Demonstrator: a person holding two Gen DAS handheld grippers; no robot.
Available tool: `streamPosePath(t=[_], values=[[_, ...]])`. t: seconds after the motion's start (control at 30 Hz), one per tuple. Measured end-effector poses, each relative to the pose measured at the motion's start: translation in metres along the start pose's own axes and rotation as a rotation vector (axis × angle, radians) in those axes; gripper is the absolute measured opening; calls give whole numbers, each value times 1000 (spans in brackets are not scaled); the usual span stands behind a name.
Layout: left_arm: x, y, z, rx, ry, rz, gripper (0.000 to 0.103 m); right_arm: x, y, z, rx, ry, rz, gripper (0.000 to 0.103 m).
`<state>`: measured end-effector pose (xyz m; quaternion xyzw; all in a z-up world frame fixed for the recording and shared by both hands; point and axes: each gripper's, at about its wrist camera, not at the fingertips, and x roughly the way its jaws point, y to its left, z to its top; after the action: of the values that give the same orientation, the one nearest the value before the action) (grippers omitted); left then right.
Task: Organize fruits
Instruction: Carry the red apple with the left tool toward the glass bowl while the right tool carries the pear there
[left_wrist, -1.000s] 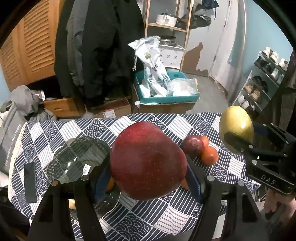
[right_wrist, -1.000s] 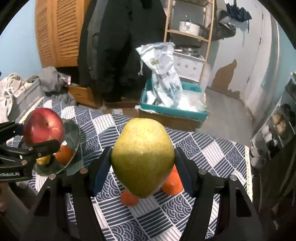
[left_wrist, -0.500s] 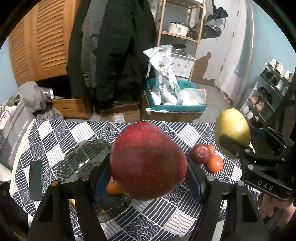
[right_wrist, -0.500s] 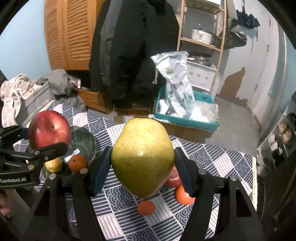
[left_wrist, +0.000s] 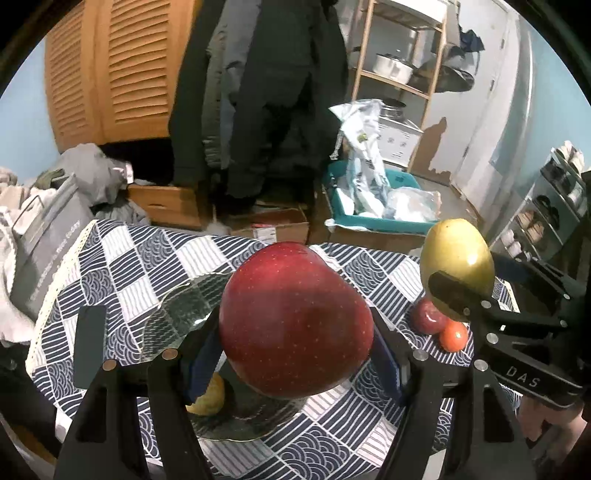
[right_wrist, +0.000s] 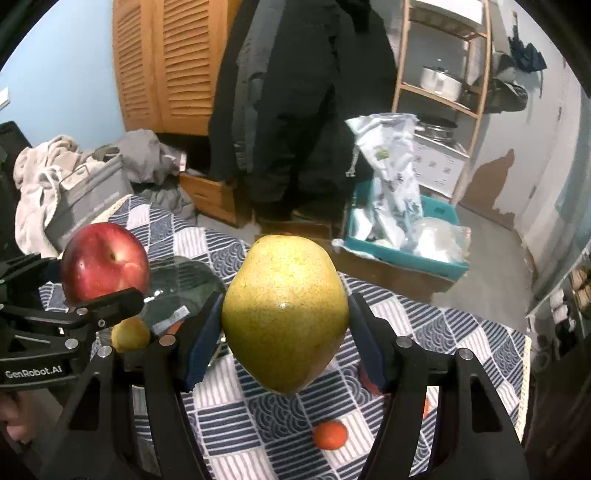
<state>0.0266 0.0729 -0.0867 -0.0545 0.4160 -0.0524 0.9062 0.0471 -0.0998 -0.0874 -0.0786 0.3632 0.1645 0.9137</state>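
Checked cloth covers the desk (left_wrist: 122, 258); both grippers have drifted across toward the glass plate (left_wrist: 177, 314). Left gripper (left_wrist: 295, 354) clamps the red apple (left_wrist: 295, 317) over the plate; right gripper (right_wrist: 284, 332) clamps the pear (right_wrist: 284, 314) beside the plate, so placement looks near.

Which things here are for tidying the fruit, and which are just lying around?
For the job:
red apple in the left tool
green pear in the right tool
glass bowl
small tangerine

Just lying about:
hanging coats
teal bin
metal pot
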Motion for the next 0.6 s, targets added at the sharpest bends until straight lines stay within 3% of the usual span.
streamPosePath(t=[0.6], values=[[33,84,-13,-154,77,118,74,75,45,15,15,113,113,67]])
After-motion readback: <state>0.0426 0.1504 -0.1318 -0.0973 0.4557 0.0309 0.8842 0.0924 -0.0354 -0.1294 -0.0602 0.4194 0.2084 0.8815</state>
